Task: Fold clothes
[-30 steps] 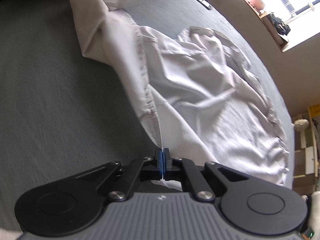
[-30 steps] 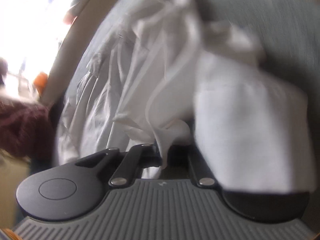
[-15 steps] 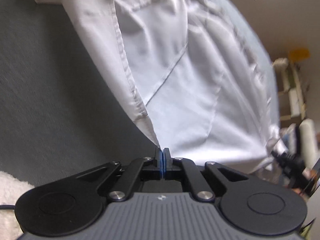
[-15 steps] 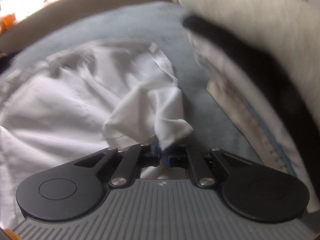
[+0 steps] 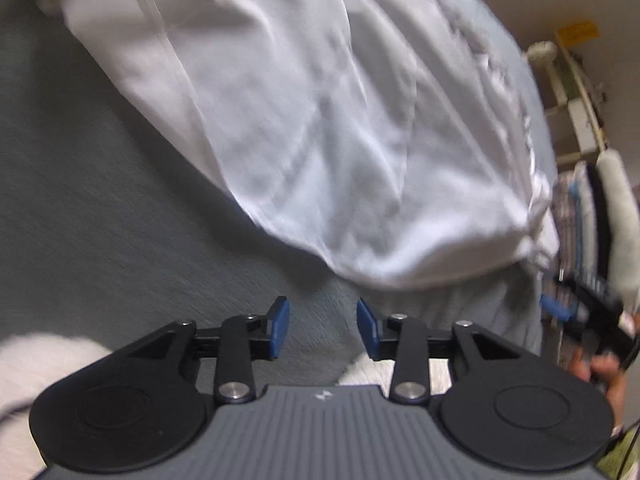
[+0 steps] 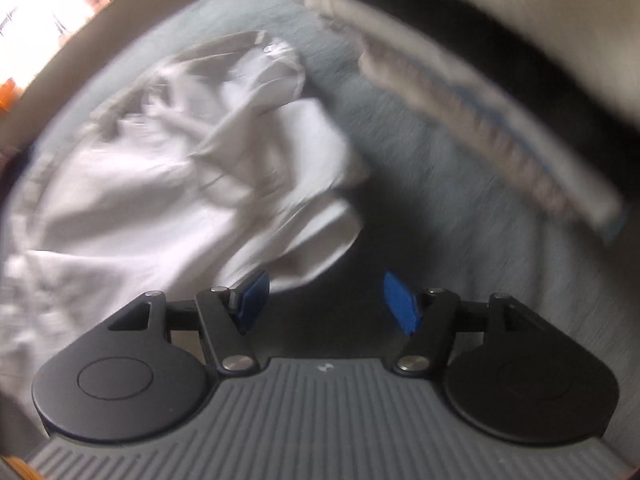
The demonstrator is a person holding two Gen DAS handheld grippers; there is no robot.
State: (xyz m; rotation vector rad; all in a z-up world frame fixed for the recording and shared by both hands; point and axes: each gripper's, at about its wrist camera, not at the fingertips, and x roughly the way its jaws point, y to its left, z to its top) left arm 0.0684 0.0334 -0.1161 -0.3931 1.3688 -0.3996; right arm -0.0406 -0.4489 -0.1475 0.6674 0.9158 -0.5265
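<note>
A white garment (image 5: pixel 320 120) lies spread and creased on the grey surface (image 5: pixel 100 220). In the left wrist view my left gripper (image 5: pixel 322 326) hovers just short of the cloth's near edge, its jaws opening, with only grey surface between the blue pads (image 5: pixel 279 322). In the right wrist view the same white garment (image 6: pixel 160 160) lies bunched to the left. My right gripper (image 6: pixel 326 300) is over its near corner, jaws opening, and nothing is pinched between the blue pads (image 6: pixel 400 306). The right gripper (image 5: pixel 592 312) also shows at the far right of the left wrist view.
A person's hand (image 5: pixel 600 368) holds the other gripper at the right edge. A furry white thing (image 5: pixel 36 364) lies at lower left. Shelving (image 5: pixel 576 112) stands beyond the surface. A striped cloth pile (image 6: pixel 480 120) and a dark band lie to the right of the garment.
Both grippers were shut on the white garment's edge and have let go. Their jaws now stand apart and the cloth has dropped onto the grey surface. Both hands have pulled back.
</note>
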